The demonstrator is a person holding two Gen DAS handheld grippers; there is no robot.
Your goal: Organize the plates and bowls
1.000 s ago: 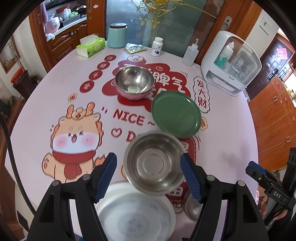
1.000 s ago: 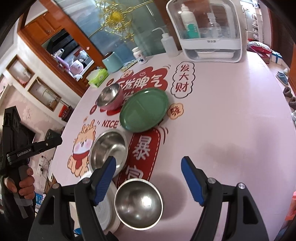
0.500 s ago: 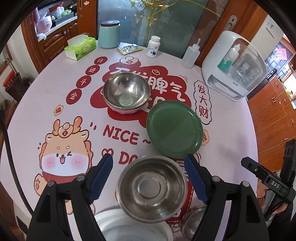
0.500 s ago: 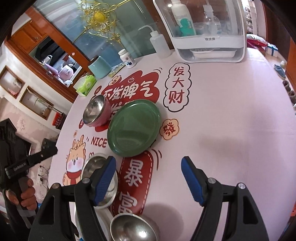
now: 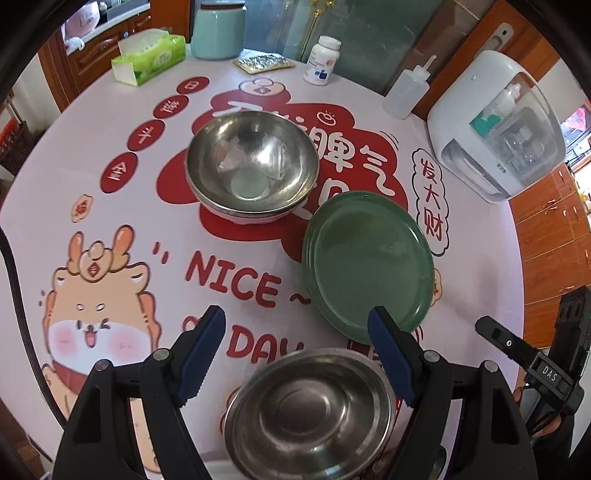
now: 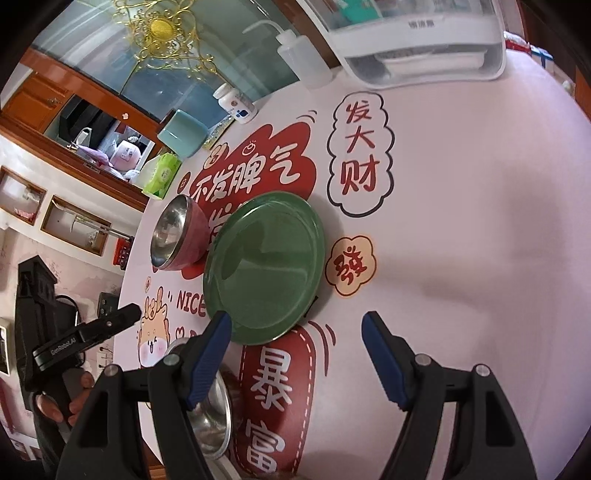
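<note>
A green plate (image 5: 367,264) lies on the round printed table (image 5: 129,236), also in the right wrist view (image 6: 264,266). Behind it stands a steel bowl with a pink outside (image 5: 253,166), (image 6: 177,232). A second steel bowl (image 5: 310,410) sits nearest me, under my open, empty left gripper (image 5: 295,354); its rim shows in the right wrist view (image 6: 216,417). My right gripper (image 6: 295,354) is open and empty, just in front of the green plate's near edge.
At the table's far edge stand a tissue box (image 5: 149,57), a teal canister (image 5: 218,29), a pill bottle (image 5: 321,61), a squeeze bottle (image 5: 408,90) and a white appliance (image 5: 498,125). The other hand-held gripper shows at the right (image 5: 535,365) and at the left (image 6: 74,339).
Both grippers moved forward over the table. The near steel bowl slid down toward the bottom of both views, and the white plate and small bowl left view. The green plate came closer.
</note>
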